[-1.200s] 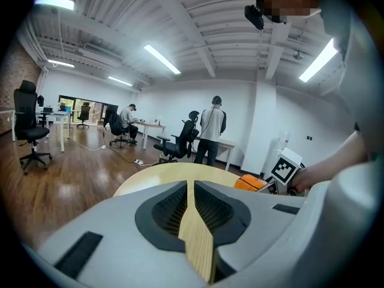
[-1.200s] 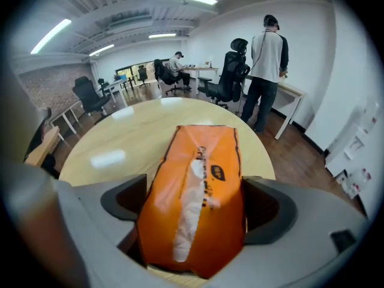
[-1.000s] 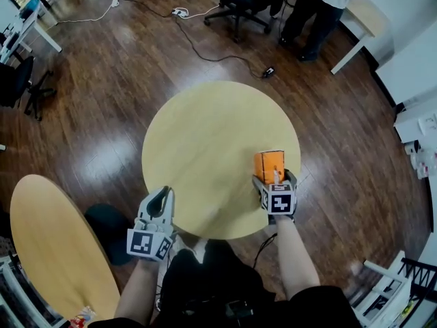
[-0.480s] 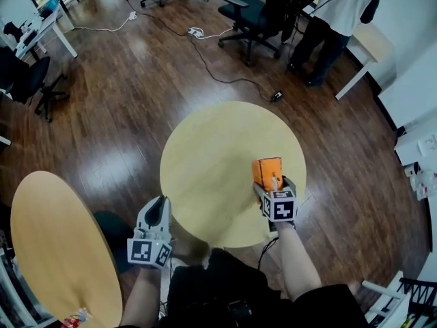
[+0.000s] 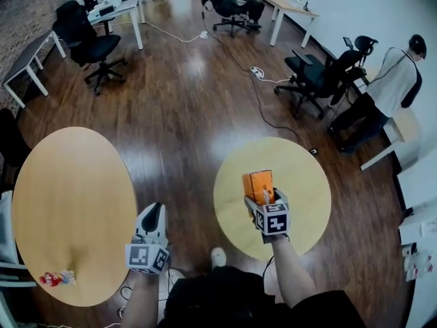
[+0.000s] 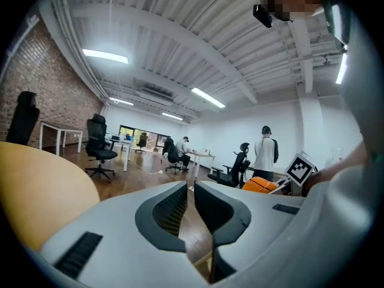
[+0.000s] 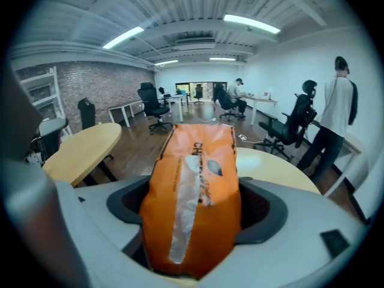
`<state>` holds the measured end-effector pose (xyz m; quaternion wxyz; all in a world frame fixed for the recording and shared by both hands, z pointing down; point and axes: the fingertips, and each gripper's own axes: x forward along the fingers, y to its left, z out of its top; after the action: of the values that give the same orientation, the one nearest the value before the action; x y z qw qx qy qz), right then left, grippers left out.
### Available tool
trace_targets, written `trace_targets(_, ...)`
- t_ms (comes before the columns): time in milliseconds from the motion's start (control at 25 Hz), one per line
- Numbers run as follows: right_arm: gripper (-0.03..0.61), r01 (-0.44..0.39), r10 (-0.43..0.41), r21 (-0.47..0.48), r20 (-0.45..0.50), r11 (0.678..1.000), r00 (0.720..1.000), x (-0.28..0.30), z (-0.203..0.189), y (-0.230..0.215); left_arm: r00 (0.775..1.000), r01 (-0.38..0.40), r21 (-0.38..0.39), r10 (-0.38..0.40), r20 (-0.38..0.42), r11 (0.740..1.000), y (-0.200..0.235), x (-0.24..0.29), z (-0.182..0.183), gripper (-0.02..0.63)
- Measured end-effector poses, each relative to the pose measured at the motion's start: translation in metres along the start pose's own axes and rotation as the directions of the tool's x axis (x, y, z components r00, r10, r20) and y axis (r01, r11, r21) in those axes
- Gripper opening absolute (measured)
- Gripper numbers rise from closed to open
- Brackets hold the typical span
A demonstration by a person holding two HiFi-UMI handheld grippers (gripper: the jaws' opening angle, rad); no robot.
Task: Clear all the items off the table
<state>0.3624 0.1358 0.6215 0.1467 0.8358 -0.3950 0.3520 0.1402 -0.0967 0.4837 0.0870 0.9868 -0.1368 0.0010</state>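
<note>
Hanging over bare wood floor (image 5: pixel 177 135), the left gripper (image 5: pixel 156 210) has its jaws drawn together with nothing between them. To its left curves the rim of a round counter (image 5: pixel 75 183). A small red thing (image 5: pixel 58 277), too small to tell, lies near that counter's near edge, left of this gripper and back toward the person. Ahead of the gripper and to its right the floor runs open as a wide lane between the two counters, with office chairs (image 5: pixel 92 43) well beyond.

The right gripper (image 5: pixel 265 198) is over the second round counter (image 5: pixel 307 183), nearer its left rim. Its jaws have just been closing and clamp an orange packet (image 5: pixel 257 184), which sticks out ahead of them. Bare counter spreads to this gripper's right and ahead of it; a standing person (image 5: pixel 399 80) is well off to the right.

From the head view the packet is a plain orange block. The right gripper view shows its glossy skin, dark print along its length and a pale silvery strip down the middle, pads pressing both sides. The left gripper view catches it as an orange sliver off to the right.
</note>
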Motion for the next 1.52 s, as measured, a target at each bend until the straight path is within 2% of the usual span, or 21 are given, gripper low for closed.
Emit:
trace_targets(160,0.422,-0.128,0.131,-0.174,0.008,0.976,0.991,0.007,0.027,0.107,0.988,-0.144,-0.013,0.145,0.057,0.989,0.058,-0.066,0.024,0.038)
trace_targets(280,0.422,-0.215,0.229,-0.267,0.022,0.939,0.973,0.008,0.047,0.184,0.962,-0.252,-0.01,0.252,0.105,0.968,0.101,-0.121,0.044,0.038)
trace_targets(480,0.422,-0.316,0.351,-0.393,0.017,0.863,0.936,0.012,0.062,0.306,0.89,-0.427,-0.015,0.423,0.17,0.904,0.175,-0.226,0.063,0.038)
trace_targets(600,0.422,-0.36,0.404,-0.442,0.006,0.822,0.915,0.01,0.06,0.366,0.84,-0.511,-0.017,0.503,0.204,0.86,0.202,-0.285,0.07,0.038)
trace_targets(760,0.422,-0.398,0.454,-0.522,-0.023,0.754,0.891,0.005,0.049,0.435,0.782,-0.59,-0.008,0.574,0.243,0.807,0.218,-0.36,0.075,0.038)
trace_targets(920,0.423,-0.453,0.513,-0.558,-0.057,0.696,0.857,-0.005,0.04,0.503,0.741,-0.647,-0.018,0.633,0.225,0.763,0.24,-0.409,0.069,0.037)
trace_targets(1000,0.423,-0.474,0.521,-0.59,-0.104,0.653,0.847,-0.001,0.03,0.529,0.713,-0.675,-0.038,0.664,0.227,0.737,0.248,-0.426,0.068,0.037)
trace_targets(1080,0.423,-0.486,0.525,-0.613,-0.133,0.623,0.841,0.002,0.026,0.548,0.697,-0.69,-0.046,0.681,0.225,0.722,0.252,-0.438,0.065,0.038)
trace_targets(1320,0.423,-0.486,0.517,-0.642,-0.159,0.593,0.841,0.023,0.036,0.573,0.675,-0.714,-0.065,0.709,0.204,0.697,0.269,-0.444,0.057,0.038)
trace_targets(1520,0.425,-0.506,0.497,-0.634,-0.213,0.585,0.841,0.051,0.034,0.577,0.67,-0.723,-0.079,0.724,0.162,0.687,0.284,-0.427,0.044,0.038)
